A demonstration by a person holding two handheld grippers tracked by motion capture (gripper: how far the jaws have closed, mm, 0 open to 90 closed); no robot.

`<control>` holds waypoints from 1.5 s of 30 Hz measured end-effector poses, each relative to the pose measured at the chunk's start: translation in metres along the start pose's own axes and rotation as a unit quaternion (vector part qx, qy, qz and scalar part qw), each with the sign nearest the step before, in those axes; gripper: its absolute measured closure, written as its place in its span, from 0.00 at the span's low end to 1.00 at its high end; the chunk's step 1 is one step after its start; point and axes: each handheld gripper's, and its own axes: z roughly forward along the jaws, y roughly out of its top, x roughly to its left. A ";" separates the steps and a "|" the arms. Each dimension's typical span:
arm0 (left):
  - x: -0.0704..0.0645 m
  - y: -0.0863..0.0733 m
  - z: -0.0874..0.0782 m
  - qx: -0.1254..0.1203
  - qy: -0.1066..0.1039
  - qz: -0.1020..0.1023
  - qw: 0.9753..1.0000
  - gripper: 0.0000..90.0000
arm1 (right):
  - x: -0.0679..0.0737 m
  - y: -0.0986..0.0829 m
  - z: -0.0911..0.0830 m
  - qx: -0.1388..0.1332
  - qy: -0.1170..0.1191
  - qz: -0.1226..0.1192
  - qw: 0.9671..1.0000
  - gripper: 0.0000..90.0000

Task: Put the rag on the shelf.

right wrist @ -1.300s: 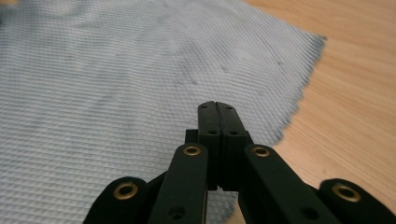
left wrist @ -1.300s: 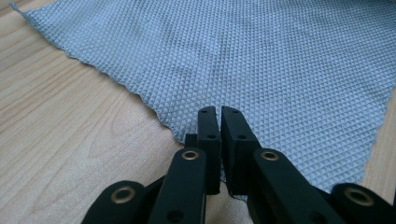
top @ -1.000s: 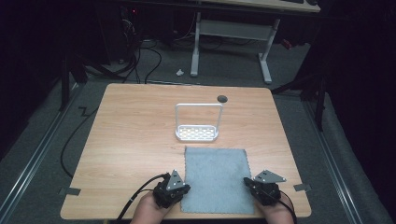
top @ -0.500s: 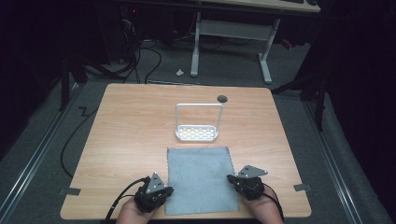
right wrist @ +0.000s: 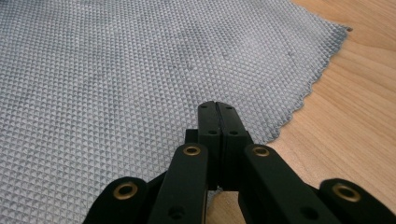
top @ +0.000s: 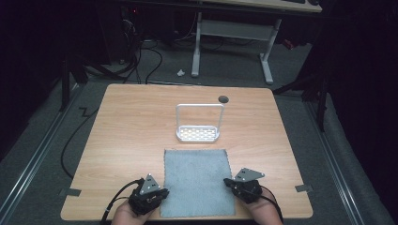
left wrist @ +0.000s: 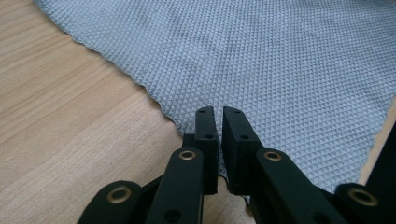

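A grey waffle-weave cloth (top: pixel 197 183) lies flat on the near half of the wooden table (top: pixel 126 140). My left gripper (top: pixel 163 192) is at the cloth's near left corner. In the left gripper view the jaws (left wrist: pixel 219 112) are pinched on the cloth's (left wrist: pixel 280 70) wavy edge, with only a thin slit between them. My right gripper (top: pixel 227 182) is at the near right edge. Its jaws (right wrist: pixel 217 106) are pressed fully together over the cloth's (right wrist: pixel 116 70) border. A hand holds each gripper at the table's front edge.
A white wire rack (top: pixel 198 133) with a tall handle stands just beyond the cloth's far edge. A dark round hole (top: pixel 223 99) sits near the table's far edge. Bare wood lies to either side of the cloth. Desk legs and cables are on the floor behind.
Both grippers and the cloth have shifted to the left and slightly toward the front edge. The rack has stayed where it was.
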 end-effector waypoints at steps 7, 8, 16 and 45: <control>-0.001 0.000 0.000 0.001 -0.002 0.000 1.000 0.92 | 0.000 0.000 0.000 0.000 0.000 -0.001 1.000 1.00; -0.001 0.000 0.000 0.002 -0.003 0.001 1.000 0.92 | 0.000 0.000 0.000 0.001 0.000 -0.002 1.000 1.00; 0.016 0.003 -0.008 -0.050 0.032 -0.015 0.998 0.70 | -0.008 -0.002 -0.011 -0.030 -0.029 0.015 0.999 0.90; 0.090 0.068 0.053 -0.037 0.120 -0.091 0.988 0.70 | -0.015 -0.010 -0.016 -0.043 -0.039 0.006 0.998 0.73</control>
